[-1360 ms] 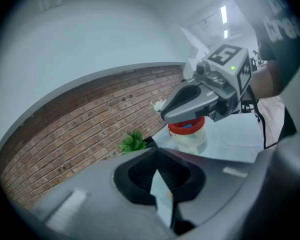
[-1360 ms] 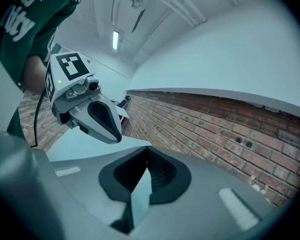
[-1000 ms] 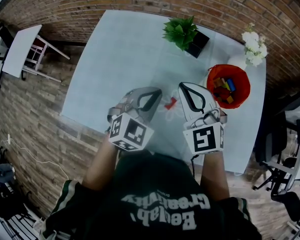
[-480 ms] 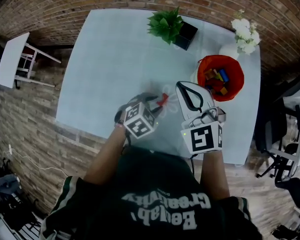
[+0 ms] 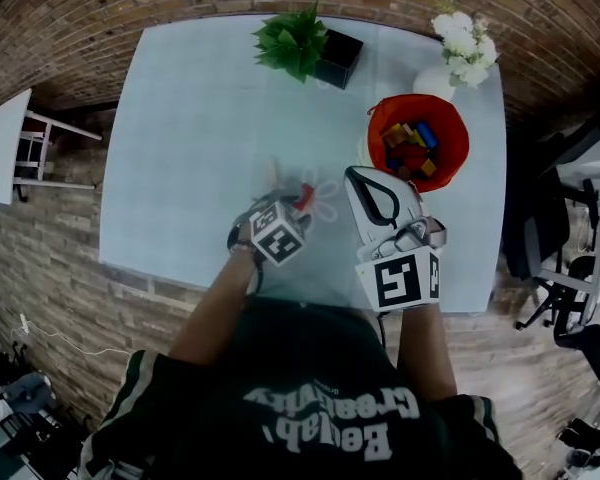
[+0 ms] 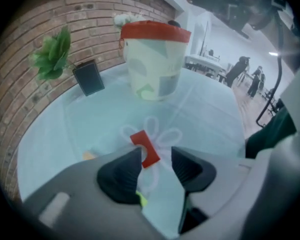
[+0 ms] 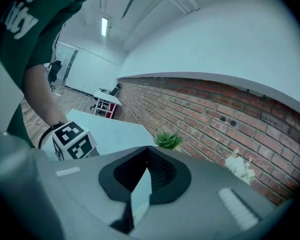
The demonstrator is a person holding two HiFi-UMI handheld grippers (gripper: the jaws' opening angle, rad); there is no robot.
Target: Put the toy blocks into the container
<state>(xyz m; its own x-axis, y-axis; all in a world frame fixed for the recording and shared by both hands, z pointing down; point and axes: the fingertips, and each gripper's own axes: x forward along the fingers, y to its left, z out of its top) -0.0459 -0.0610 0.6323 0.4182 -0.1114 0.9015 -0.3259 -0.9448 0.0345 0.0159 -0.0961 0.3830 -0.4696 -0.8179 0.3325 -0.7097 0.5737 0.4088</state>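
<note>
Left gripper (image 6: 157, 161) is pointed steeply down at the table (image 5: 180, 118) with its jaws roughly half open. They've just been opening, and there's a red block (image 6: 145, 148) lying flat between them, closer to the left jaw. The pads aren't pressing on it as far as I can see, so no grip yet. The block sits on a faint flower pattern (image 6: 157, 129) printed on the tabletop.

Right gripper (image 7: 146, 170) is just to the right, held off the table with its jaw tips together and nothing in them.

Further out, the container (image 5: 458, 138) is at the far right, well apart from the red block, and it already has a pile of coloured blocks (image 5: 408, 146) in it. So I'd say most of the job is done. What's left is at least this red one: close on it, lift it, carry it over and drop it in. There's also a small orange bit (image 6: 88, 155) on the table to the left of the gripper, possibly another block, can't tell. A potted plant (image 5: 295, 40) and white flowers (image 5: 460, 33) sit along the far edge.
</note>
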